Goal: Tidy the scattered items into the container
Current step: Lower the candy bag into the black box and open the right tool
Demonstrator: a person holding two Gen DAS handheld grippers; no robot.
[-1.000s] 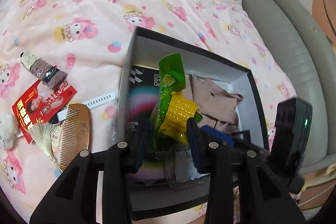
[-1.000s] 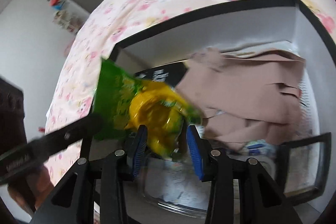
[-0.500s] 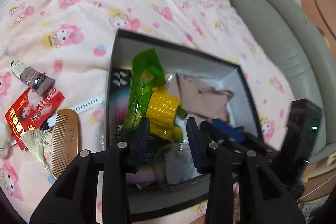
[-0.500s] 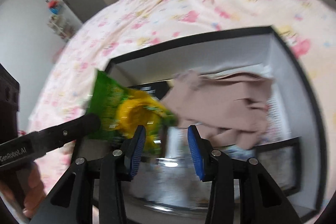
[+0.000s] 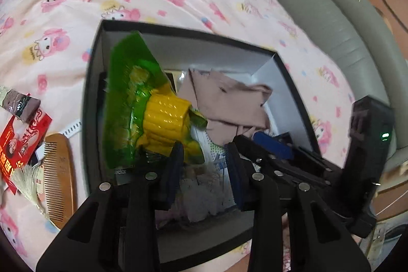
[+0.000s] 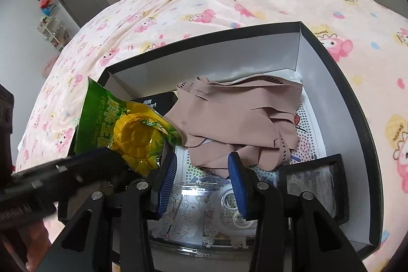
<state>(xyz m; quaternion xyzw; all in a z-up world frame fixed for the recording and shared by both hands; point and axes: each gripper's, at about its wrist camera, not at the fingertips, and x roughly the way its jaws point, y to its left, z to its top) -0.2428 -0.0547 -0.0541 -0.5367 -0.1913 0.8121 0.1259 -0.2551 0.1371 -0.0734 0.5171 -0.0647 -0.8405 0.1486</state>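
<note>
A black box [image 5: 178, 29] [image 6: 204, 40] with white inside walls sits on the pink bedspread. A green and yellow corn packet [image 5: 165, 116] [image 6: 135, 137] leans in its left end, free of both grippers. My left gripper [image 5: 202, 152] hangs over the box's near side with its jaws closing. Only box contents show between them, and the packet's lower corner lies just past the left fingertip. My right gripper [image 6: 201, 165] stands open above a beige cloth [image 6: 229, 114] [image 5: 229, 103] and holds nothing. On the bedspread left of the box lie a wooden comb [image 5: 57, 175], a red packet [image 5: 17, 142], a tube [image 5: 20, 103] and a white strap [image 5: 72, 128].
The box also holds a clear plastic case [image 6: 204, 208], a black-framed piece [image 6: 311, 182] and a black card [image 6: 158, 101]. A grey padded edge [image 5: 318, 12] runs along the bed's right side. A door and shelves [image 6: 53, 29] stand beyond the bed.
The corn packet was between the right gripper's fingers; now it rests in the box's left end and that gripper has drawn back. The left gripper has shifted right across the box.
</note>
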